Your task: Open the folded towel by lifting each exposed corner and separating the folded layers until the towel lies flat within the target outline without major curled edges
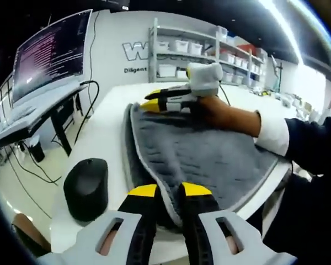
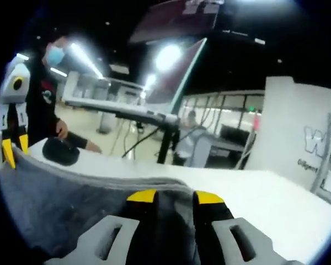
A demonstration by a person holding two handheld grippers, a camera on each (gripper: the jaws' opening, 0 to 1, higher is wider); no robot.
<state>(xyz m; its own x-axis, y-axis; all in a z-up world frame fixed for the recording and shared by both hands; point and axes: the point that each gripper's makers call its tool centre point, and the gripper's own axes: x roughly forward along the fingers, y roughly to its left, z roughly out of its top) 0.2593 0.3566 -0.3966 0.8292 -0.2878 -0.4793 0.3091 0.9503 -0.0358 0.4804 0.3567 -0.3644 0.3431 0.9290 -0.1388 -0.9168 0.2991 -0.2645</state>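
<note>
The grey towel (image 1: 204, 154) lies spread on the white counter (image 1: 107, 130), beside a black mouse (image 1: 86, 187). The left tongs (image 1: 169, 190) are clenched on its near edge, which runs between their yellow tips. The right tongs (image 2: 175, 196) grip the far edge, the cloth pinched between their jaws.

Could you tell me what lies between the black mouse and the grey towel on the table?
Bare white table, seen in the left gripper view, separates mouse and towel.

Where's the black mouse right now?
In the left gripper view the black mouse sits on the white table, left of the grey towel.
</note>
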